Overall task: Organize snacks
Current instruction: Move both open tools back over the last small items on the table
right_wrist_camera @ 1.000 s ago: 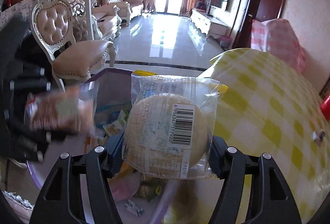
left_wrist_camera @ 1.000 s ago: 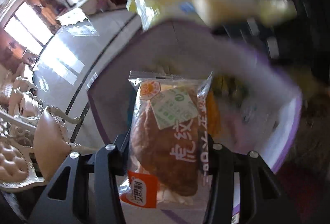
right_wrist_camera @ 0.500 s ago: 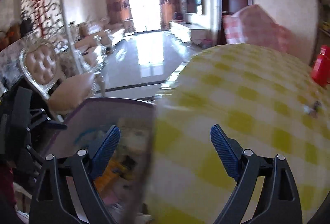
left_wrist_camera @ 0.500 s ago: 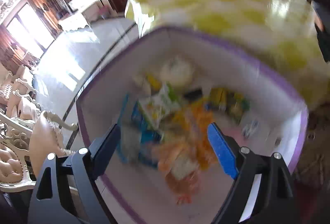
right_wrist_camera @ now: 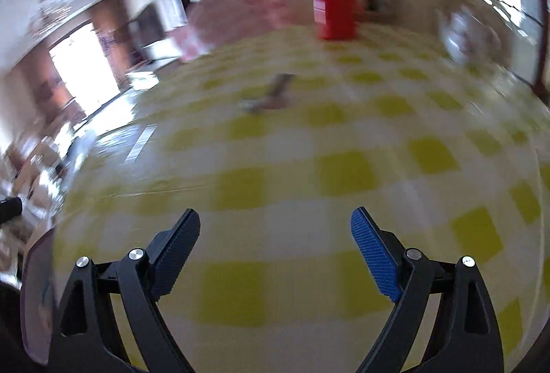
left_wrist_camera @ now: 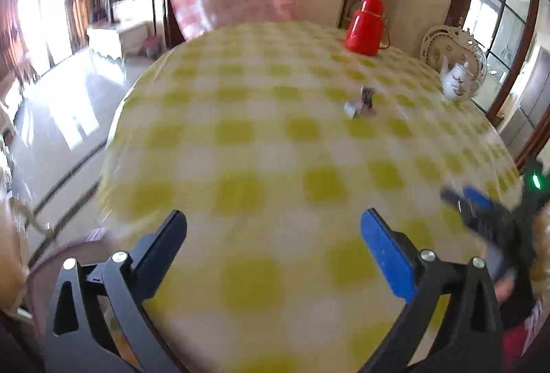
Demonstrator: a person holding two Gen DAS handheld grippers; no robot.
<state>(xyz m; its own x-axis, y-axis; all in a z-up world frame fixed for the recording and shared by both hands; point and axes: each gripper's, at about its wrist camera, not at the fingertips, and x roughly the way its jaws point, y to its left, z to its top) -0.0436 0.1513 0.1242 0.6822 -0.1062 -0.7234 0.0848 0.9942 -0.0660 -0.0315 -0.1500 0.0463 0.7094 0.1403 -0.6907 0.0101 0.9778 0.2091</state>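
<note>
My left gripper [left_wrist_camera: 273, 228] is open and empty above the near part of a round table with a yellow checked cloth [left_wrist_camera: 275, 139]. My right gripper [right_wrist_camera: 275, 228] is also open and empty above the same cloth [right_wrist_camera: 309, 173]. The right gripper shows blurred at the right edge of the left wrist view [left_wrist_camera: 488, 218]. The purple rim of the snack box shows at the lower left in both views [left_wrist_camera: 65, 252] [right_wrist_camera: 34, 304]. No snack packet is clearly in view. One small wrapped item [left_wrist_camera: 361, 103] lies in the middle of the table, also blurred in the right wrist view [right_wrist_camera: 271, 94].
A red thermos [left_wrist_camera: 366, 27] stands at the far side of the table, also seen from the right wrist [right_wrist_camera: 335, 12]. A white teapot [left_wrist_camera: 459, 80] stands at the far right. A pink checked bundle [left_wrist_camera: 233, 5] sits behind the table. Shiny floor [left_wrist_camera: 62, 105] lies to the left.
Both grippers let go of their bread packets over the purple box, opened, and then swung up and right from the box to face the table.
</note>
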